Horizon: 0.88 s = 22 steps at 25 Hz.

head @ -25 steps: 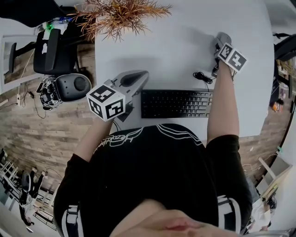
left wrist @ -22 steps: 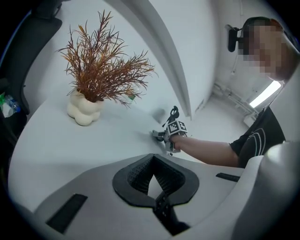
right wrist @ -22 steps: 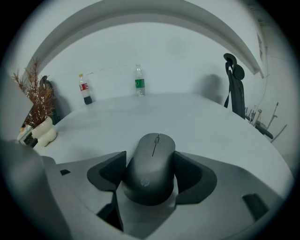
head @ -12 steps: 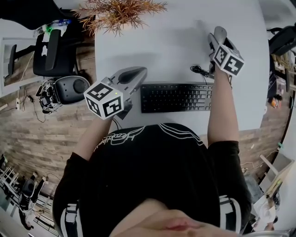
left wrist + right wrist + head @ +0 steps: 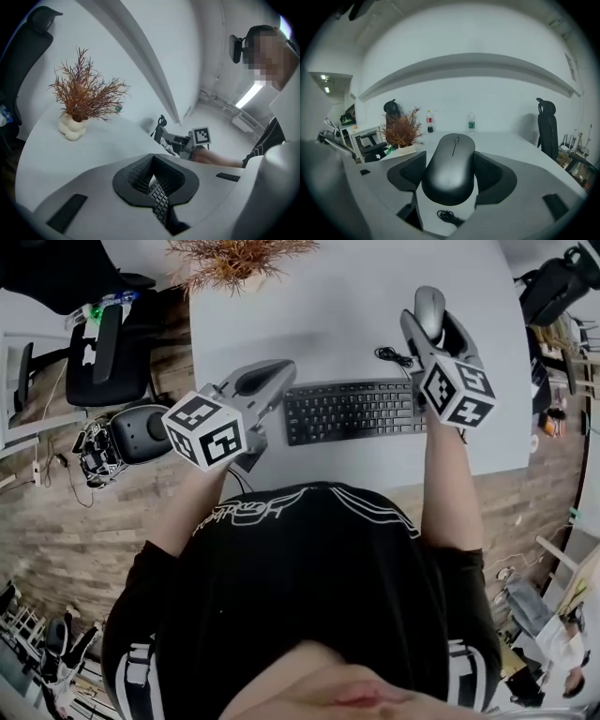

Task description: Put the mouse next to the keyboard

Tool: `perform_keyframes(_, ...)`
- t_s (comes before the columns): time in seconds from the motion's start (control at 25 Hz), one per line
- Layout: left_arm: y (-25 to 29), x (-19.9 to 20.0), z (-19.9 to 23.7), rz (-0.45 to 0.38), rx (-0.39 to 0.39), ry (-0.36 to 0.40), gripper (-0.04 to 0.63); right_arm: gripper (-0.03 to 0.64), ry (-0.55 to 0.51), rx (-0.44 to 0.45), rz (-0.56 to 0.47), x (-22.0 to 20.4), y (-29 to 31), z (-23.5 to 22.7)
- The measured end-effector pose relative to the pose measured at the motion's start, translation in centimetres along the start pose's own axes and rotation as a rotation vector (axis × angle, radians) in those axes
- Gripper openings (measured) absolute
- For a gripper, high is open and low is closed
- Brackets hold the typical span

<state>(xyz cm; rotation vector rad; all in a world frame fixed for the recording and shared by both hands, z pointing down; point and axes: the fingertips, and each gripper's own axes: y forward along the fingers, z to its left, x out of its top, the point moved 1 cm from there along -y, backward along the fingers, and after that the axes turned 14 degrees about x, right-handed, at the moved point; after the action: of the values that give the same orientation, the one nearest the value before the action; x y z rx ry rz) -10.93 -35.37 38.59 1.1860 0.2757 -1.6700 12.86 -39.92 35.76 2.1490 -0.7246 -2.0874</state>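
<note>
A dark grey mouse [image 5: 450, 168] sits between the two pads of my right gripper [image 5: 451, 174], which is shut on it and holds it clear of the white table [image 5: 506, 143]. From the head view, the mouse [image 5: 429, 307] and right gripper [image 5: 429, 320] hover over the table just beyond the right end of the black keyboard [image 5: 354, 411]. My left gripper [image 5: 269, 381] rests by the keyboard's left end. Its jaws are shut with nothing in them [image 5: 152, 182], and keyboard keys [image 5: 160, 202] show beneath.
A coiled black cable [image 5: 392, 357] lies on the table behind the keyboard, below the held mouse [image 5: 449, 216]. A dried plant in a white pot [image 5: 234, 259] stands at the far left edge. Two bottles [image 5: 430, 121] stand at the back. Office chairs [image 5: 103, 343] stand left of the table.
My right gripper has risen and drawn back toward the keyboard's right end with the mouse in it. The left gripper has stayed about where it was.
</note>
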Motion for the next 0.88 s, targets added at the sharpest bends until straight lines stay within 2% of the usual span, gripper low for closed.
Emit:
perform_keyframes(0.2, -1.9, 0.2, -1.5, -0.01, -0.046, 0.023, 0.008, 0.307, -0.041, 0.039, -0.037, 1.2, -4.7, 5.0)
perform_keyframes(0.44, -2.4, 0.3, -4.5, -0.017, -0.075, 0.059, 0.008, 0.307, -0.084, 0.056, -0.055, 1.3, -10.6, 8.0)
perform_keyframes(0.68, -1.6, -0.3, -8.2, -0.014, -0.083, 0.106, 0.008, 0.307, -0.107, 0.04, -0.062, -0.1, -15.1, 7.2)
perform_keyframes(0.88, 0.1, -1.0, -11.4, 0.0, -0.074, 0.117, 0.008, 0.307, -0.121, 0.025, -0.046, -2.0, -18.9, 4.0)
